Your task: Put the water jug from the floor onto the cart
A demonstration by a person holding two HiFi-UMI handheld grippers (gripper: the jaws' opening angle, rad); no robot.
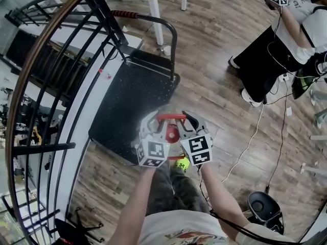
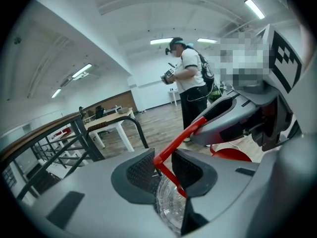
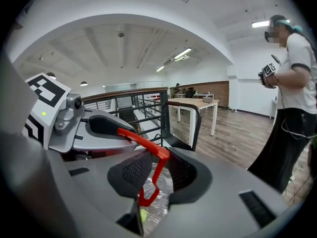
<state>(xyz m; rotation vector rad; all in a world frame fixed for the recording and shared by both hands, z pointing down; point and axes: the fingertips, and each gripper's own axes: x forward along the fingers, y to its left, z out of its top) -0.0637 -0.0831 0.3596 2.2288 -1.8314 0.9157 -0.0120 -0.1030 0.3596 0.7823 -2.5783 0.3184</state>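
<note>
Water jug (image 1: 172, 133) hangs upright, cap up and long axis vertical, above the near right corner of the cart (image 1: 130, 103). Its red handle (image 1: 171, 117) runs left to right, and the left tool (image 1: 156, 118) and right tool (image 1: 188, 118) each pinch one end of it. Off the floor looks done; setting it on the cart deck is left.

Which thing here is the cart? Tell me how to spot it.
Find the curved black railing along the left of the wooden floor. Right beside it lies the cart, a flat black platform low to the ground. Its upright push handle with a red grip sets it apart.
</note>
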